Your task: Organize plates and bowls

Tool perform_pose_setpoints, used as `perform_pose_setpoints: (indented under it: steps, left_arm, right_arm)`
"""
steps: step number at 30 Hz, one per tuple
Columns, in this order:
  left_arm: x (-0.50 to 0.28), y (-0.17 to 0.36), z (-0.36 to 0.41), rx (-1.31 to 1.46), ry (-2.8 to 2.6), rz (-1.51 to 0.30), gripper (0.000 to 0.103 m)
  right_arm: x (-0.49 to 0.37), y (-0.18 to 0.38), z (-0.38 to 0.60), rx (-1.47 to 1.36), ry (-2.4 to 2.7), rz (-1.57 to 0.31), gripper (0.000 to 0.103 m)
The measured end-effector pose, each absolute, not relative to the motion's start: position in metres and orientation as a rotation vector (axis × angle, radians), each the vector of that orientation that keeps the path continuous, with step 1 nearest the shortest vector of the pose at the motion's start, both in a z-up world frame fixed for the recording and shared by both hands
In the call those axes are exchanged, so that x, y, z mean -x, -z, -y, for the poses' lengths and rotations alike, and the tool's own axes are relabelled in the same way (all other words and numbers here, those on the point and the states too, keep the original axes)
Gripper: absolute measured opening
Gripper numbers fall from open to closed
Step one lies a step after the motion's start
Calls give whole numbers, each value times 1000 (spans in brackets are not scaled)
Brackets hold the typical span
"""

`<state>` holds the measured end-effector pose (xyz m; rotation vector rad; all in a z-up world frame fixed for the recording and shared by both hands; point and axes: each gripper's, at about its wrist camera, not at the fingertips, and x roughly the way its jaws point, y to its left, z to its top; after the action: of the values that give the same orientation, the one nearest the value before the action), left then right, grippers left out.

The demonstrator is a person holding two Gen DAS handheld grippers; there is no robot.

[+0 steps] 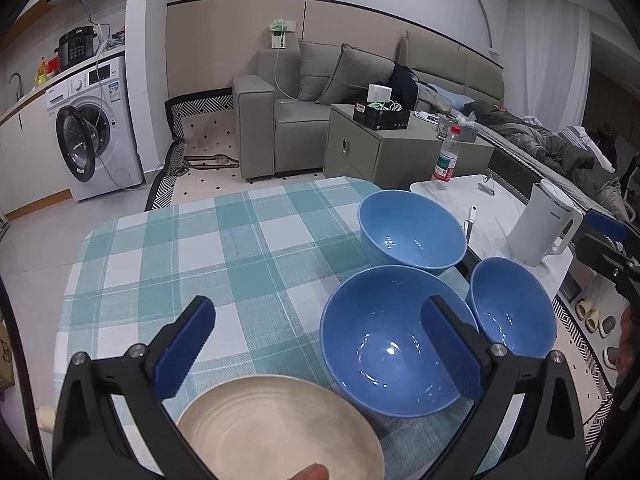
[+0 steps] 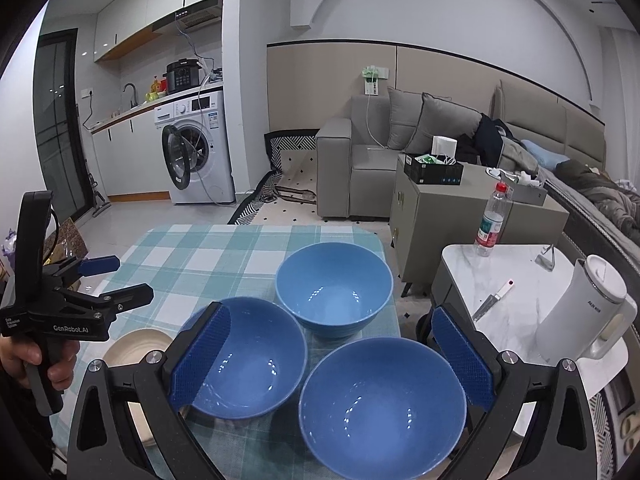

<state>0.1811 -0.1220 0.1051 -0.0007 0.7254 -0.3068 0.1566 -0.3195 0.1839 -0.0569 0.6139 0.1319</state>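
Observation:
Three blue bowls stand close together on the checked tablecloth [image 1: 200, 248]: a far bowl [image 1: 412, 232] [image 2: 334, 288], a middle bowl [image 1: 392, 344] [image 2: 244, 356] and a right-hand bowl [image 1: 512, 308] [image 2: 382, 404]. A cream plate [image 1: 280, 428] [image 2: 138, 346] lies at the near left. My left gripper [image 1: 320, 340] is open above the plate's far edge and the middle bowl. My right gripper [image 2: 332, 356] is open and empty above the bowls. The left gripper also shows in the right wrist view [image 2: 120, 280], open.
A white side table [image 2: 516, 320] to the right carries a white kettle [image 2: 592, 308], a water bottle [image 2: 492, 220] and a knife [image 2: 490, 300]. A grey cabinet [image 2: 440, 216], sofa and washing machine [image 2: 200, 152] stand beyond. Slippers [image 1: 592, 316] lie on the floor.

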Motion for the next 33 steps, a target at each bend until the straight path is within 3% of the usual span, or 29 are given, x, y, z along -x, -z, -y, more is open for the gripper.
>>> perform_pose_setpoints:
  steps: [33]
  left_arm:
    - [-260,-84,177,-48,356,-820,103]
  right_arm:
    - [-247,-139,381,-37,-77,-736,102]
